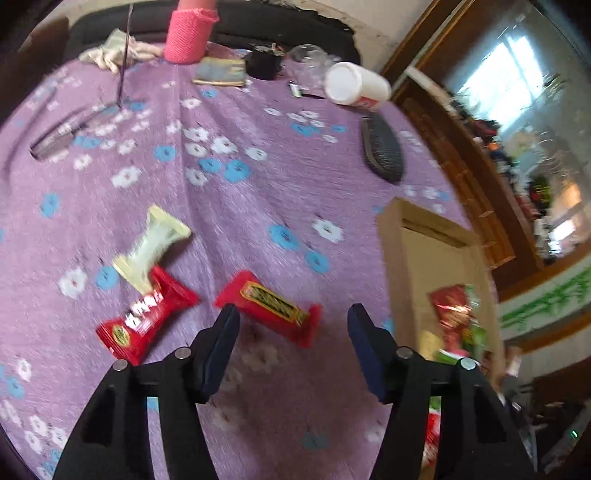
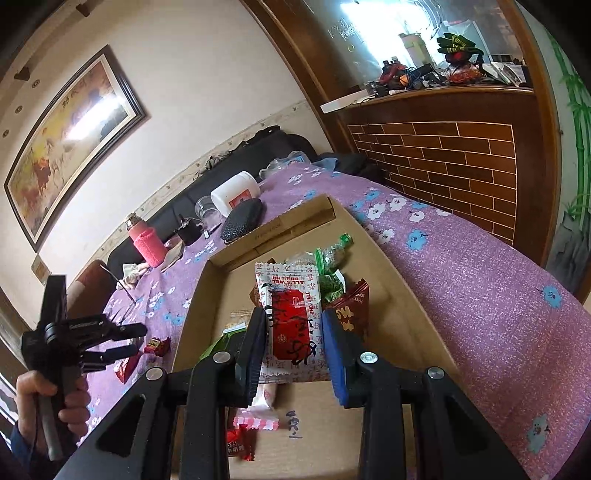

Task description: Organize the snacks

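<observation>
My left gripper [image 1: 293, 312] hangs open over the purple flowered tablecloth [image 1: 258, 184]. A red bar with a yellow label [image 1: 266, 302] lies just past its fingertips. Left of it lie another red bar [image 1: 147, 317] and a cream wrapper [image 1: 151, 251]. My right gripper [image 2: 292, 315] is shut on a white and red snack packet [image 2: 291, 295], held over the open cardboard box [image 2: 388, 266]. Green and red packets [image 2: 332, 266] lie in the box. From the right wrist view, the left gripper [image 2: 135, 339] is low at the left, held by a hand [image 2: 48, 398].
At the table's far side stand a white jar [image 1: 356, 86], a dark oval case [image 1: 382, 151], a pink-sleeved bottle [image 1: 188, 33], a black cup [image 1: 264, 64] and a clear glass [image 1: 308, 61]. The cardboard box [image 1: 417, 240] is right of my left gripper. A wooden partition [image 2: 443, 166] borders the table.
</observation>
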Demonstrator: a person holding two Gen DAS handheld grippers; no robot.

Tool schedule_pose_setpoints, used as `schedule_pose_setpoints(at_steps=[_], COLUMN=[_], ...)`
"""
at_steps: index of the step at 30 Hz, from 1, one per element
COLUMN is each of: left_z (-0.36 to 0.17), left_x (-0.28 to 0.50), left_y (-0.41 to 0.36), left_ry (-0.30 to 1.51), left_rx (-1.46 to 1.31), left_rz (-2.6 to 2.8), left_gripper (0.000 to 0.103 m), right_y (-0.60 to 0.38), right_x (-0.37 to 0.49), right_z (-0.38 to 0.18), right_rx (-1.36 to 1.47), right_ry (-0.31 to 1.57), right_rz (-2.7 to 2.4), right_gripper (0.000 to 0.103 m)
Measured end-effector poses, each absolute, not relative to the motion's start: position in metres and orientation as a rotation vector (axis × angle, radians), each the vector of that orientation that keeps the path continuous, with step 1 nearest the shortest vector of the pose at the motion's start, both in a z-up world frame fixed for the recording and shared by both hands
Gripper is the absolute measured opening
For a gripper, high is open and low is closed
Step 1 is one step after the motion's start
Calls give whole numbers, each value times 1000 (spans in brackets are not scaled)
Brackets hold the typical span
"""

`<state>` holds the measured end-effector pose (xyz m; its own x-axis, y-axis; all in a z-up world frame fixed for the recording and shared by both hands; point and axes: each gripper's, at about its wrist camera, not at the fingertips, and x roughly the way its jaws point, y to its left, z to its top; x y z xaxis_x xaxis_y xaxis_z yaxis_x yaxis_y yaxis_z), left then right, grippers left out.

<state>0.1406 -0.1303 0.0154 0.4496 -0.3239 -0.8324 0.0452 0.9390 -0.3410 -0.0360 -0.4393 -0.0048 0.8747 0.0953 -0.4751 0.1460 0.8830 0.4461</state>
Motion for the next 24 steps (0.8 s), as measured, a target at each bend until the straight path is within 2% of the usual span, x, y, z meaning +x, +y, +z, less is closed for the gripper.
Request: schedule_pose_setpoints(at_steps=[6,7,11,13,19,21,22,23,24], left_z=[9,7,-1,-2,1,7,11,15,17], left_x=[154,154,151,142,119,111,107,105,103], left_y=[-152,-154,-163,-167,-166,-158,-151,-146,-143], left_ry=[1111,1101,1071,1031,1019,1015,1007,998,994], left_rx=[-161,-127,-15,68,155,149,124,102,82], left_rz=[-187,-185,-225,-249,-334,-335,-329,-326,-321], left_gripper=[60,55,20,12,13,17,28,45,52], right_y=[-441,-441,-441,-441,-443,-443,-443,-443,-443], right_x=[-37,-37,-36,-36,-36,-36,-37,-37,-37], right_z=[-5,-5,-4,-5,-5,-5,-5,-5,-5], right_rx=[503,503,505,507,519,522,522,521,520], right_ry=[505,505,506,507,507,507,506,506,506], right_rz=[-26,-26,-23,-22,-27,-27,-26,-26,-26], right_gripper=[33,33,33,33,33,33,33,33,33])
